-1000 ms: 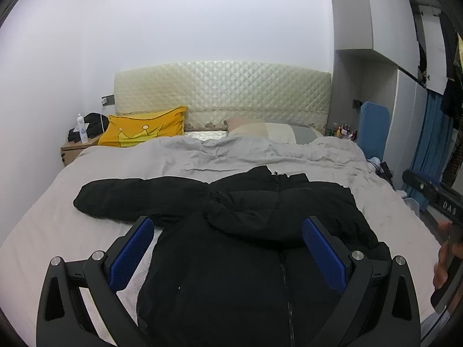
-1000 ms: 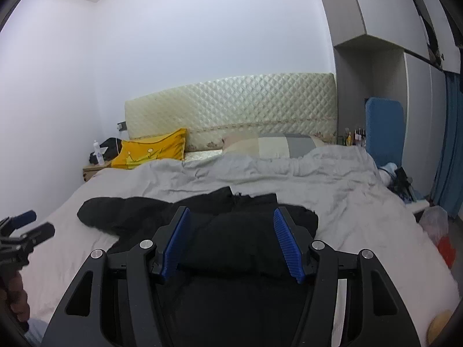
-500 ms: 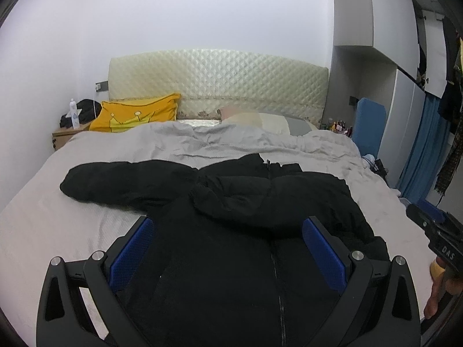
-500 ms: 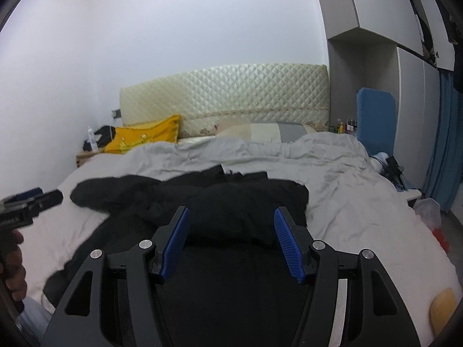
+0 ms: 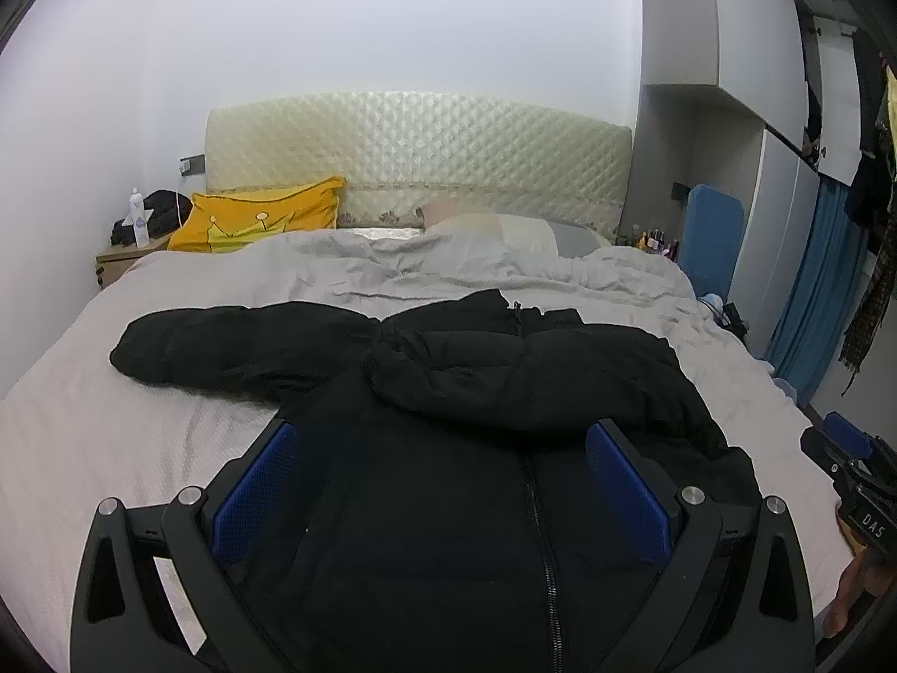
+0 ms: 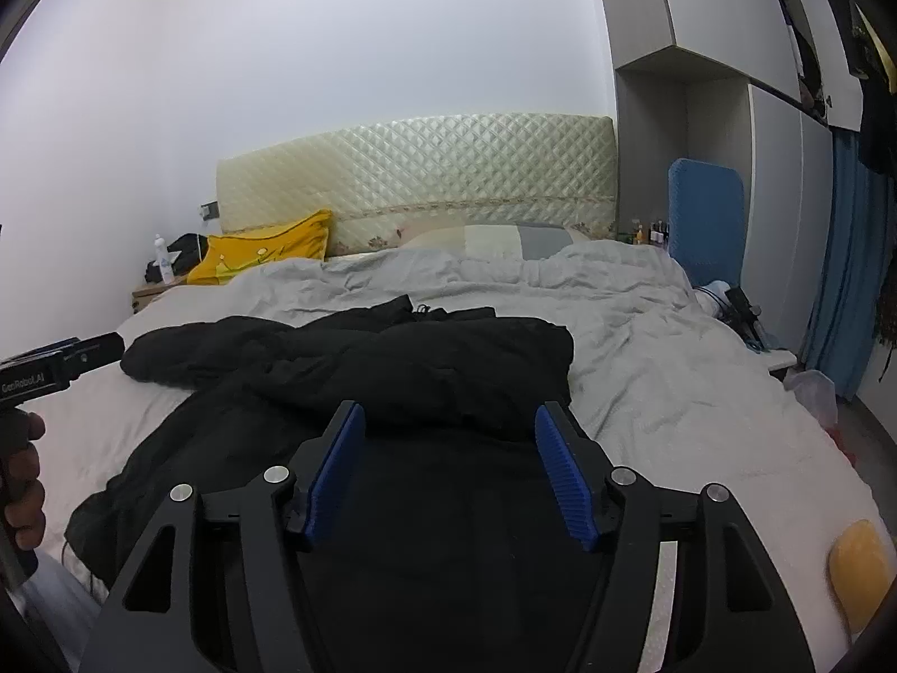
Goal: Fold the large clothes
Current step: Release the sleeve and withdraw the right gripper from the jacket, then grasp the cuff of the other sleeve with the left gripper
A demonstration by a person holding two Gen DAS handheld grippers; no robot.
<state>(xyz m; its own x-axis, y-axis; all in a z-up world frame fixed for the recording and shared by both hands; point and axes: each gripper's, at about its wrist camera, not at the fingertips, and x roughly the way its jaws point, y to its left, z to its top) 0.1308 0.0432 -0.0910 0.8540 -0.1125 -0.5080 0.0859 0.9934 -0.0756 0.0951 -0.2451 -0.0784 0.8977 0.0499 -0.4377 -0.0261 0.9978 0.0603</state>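
A black puffer jacket [image 5: 476, 476] lies front up on the bed, zipper [image 5: 538, 533] closed. Its right sleeve [image 5: 504, 381] is folded across the chest; its left sleeve [image 5: 224, 342] stretches out to the left. My left gripper [image 5: 443, 482] is open and empty above the jacket's lower front. My right gripper [image 6: 448, 471] is open and empty above the same jacket [image 6: 392, 370], near its right side. Each gripper shows at the edge of the other's view: the right one [image 5: 852, 465], the left one [image 6: 61, 359].
The bed [image 5: 112, 437] has a grey sheet and a rumpled duvet [image 5: 448, 269]. A yellow pillow [image 5: 258, 219] and a pale pillow [image 5: 493, 227] lie against the quilted headboard. A nightstand [image 5: 118, 261] stands left. A blue board [image 6: 706, 219], wardrobe and blue curtain stand right.
Both grippers have moved slightly over the jacket and stay open. The jacket has not moved.
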